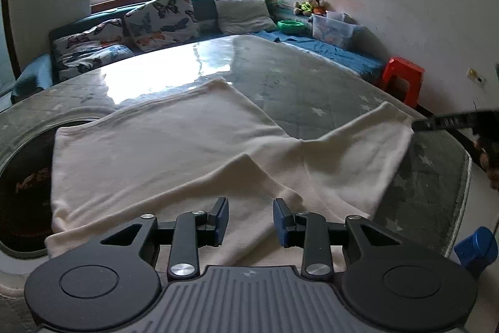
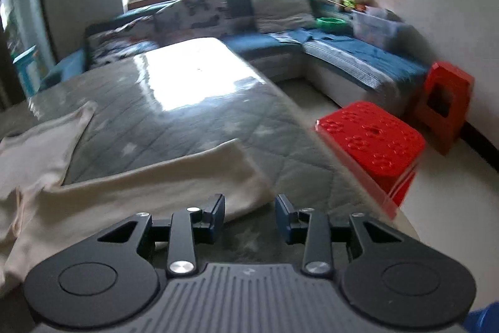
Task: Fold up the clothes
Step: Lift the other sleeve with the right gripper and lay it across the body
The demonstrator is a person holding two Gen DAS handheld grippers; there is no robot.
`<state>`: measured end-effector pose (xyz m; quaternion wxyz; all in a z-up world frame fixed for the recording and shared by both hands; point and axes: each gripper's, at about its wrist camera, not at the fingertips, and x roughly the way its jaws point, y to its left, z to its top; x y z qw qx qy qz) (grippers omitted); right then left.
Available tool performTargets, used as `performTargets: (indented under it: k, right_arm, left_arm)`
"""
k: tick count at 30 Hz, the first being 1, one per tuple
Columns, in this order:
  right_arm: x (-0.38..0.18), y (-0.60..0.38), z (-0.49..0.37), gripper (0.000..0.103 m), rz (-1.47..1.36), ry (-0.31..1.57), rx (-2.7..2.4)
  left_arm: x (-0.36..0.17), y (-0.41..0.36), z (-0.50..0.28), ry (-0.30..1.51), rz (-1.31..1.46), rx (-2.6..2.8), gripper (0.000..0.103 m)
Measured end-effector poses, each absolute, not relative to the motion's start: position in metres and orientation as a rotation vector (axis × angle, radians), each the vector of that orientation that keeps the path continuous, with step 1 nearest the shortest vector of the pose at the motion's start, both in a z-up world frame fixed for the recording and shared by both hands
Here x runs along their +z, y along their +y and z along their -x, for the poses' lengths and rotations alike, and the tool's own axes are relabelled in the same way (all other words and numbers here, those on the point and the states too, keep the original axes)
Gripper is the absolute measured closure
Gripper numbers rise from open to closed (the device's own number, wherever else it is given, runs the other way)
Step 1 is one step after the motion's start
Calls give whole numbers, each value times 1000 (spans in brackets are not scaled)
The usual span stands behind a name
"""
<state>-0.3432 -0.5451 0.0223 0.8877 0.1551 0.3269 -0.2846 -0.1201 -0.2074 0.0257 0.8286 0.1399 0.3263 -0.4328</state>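
Note:
A cream long-sleeved garment lies spread on a grey star-patterned cloth over the table. My left gripper is open and empty, just above the garment's near edge. One sleeve reaches right, where the right gripper's dark fingers show at its cuff. In the right wrist view my right gripper is open and empty, its left finger over the sleeve end, the other over the cloth.
A dark round opening lies at the table's left. A blue sofa with cushions and toy boxes runs behind. Red plastic stools stand right of the table edge. A blue object sits low right.

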Motion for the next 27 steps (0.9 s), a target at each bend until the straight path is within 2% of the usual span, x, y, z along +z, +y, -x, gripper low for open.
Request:
performTargets:
  k: [5, 7, 8, 11, 19, 27]
  right_arm:
    - [12, -556, 338, 69, -377, 671, -580]
    - [9, -555, 336, 78, -361, 674, -593]
    - [9, -554, 336, 90, -354, 672, -596]
    - [17, -548, 339, 97, -355, 639, -585]
    - [74, -520, 344, 99, -333, 513, -426]
    - [129, -455, 314, 99, -235, 452, -142]
  left_arm:
    - [24, -209, 124, 698, -316, -916, 69]
    - [24, -210, 123, 697, -316, -913, 69]
    - [24, -210, 122, 698, -315, -911, 69]
    - [23, -212, 121, 702, -312, -910, 69]
    - [15, -222, 125, 700, -330, -946, 68]
    - [30, -182, 124, 662, -285, -900, 59]
